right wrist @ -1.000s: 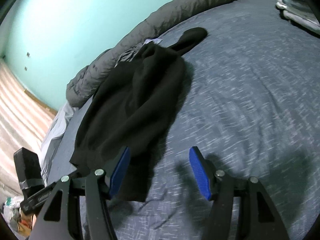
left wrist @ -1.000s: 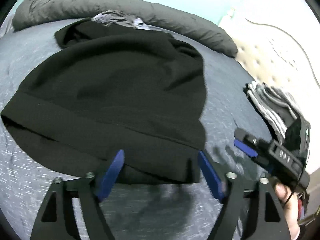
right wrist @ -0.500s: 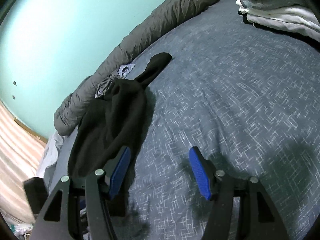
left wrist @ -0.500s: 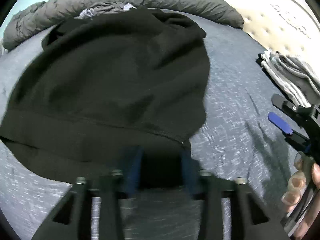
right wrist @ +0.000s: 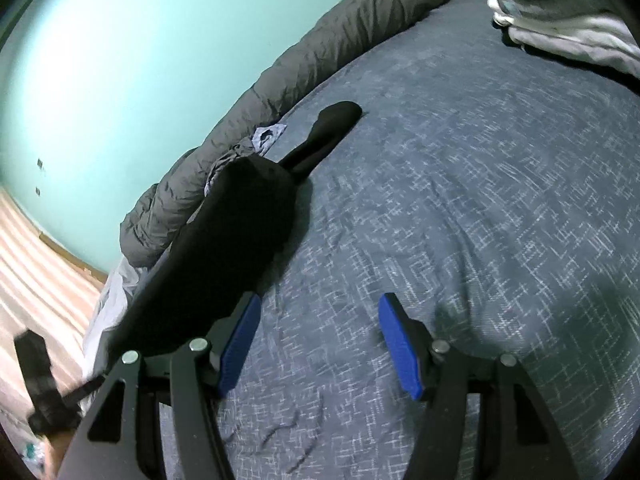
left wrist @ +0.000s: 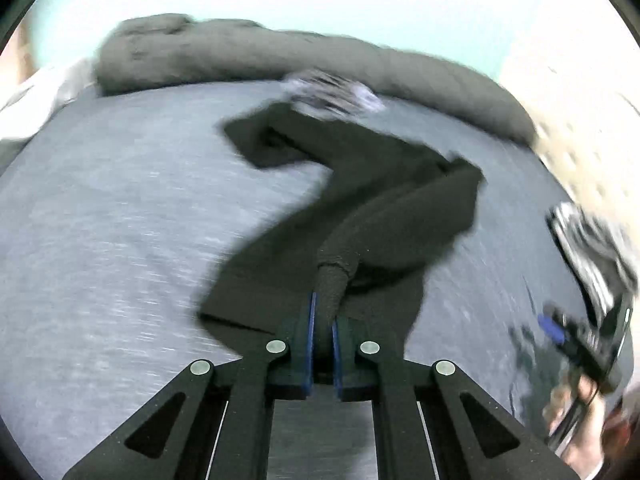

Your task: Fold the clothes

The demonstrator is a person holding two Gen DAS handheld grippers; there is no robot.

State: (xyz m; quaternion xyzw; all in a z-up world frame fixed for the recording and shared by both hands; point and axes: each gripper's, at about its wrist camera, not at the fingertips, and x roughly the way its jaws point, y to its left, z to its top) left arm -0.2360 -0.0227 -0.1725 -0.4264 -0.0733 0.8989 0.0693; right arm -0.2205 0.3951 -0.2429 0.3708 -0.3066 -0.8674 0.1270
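— Pale teal wall (right wrist: pixel 132 52) behind, blue-grey patterned bed (right wrist: pixel 480 208) below, rolled grey duvet (right wrist: pixel 328 52) along the far edge.

— And the left hand-held gripper (left wrist: pixel 321 322)?

— Closing tight on a bunched edge of the black sweater (left wrist: pixel 360 216), blue pads pinching the cloth. Lifted off the bed near the pads, trailing back toward the duvet, one sleeve (left wrist: pixel 256 140) flung out to the left.

— Right hand-held gripper (right wrist: pixel 320 344)?

— Spread apart, nothing between the blue pads (right wrist: pixel 400 352). Hovering over bare bedcover, just beside the sweater's edge; contact with the left finger hard to judge. Seen also from the left wrist camera at lower right, gripped by a hand (left wrist: pixel 576 420), heavily smeared.

— Anything else hard to read?

— Whole left wrist view blurred. Small pale patterned cloth (left wrist: pixel 332 94) by the duvet, kind unclear. Stack of folded grey and white clothes (right wrist: pixel 568 16) cut off at the frame edge. Tufted headboard (left wrist: pixel 592 148) only a cream smear. Sweater a flat black mass in the right wrist view, folds lost.
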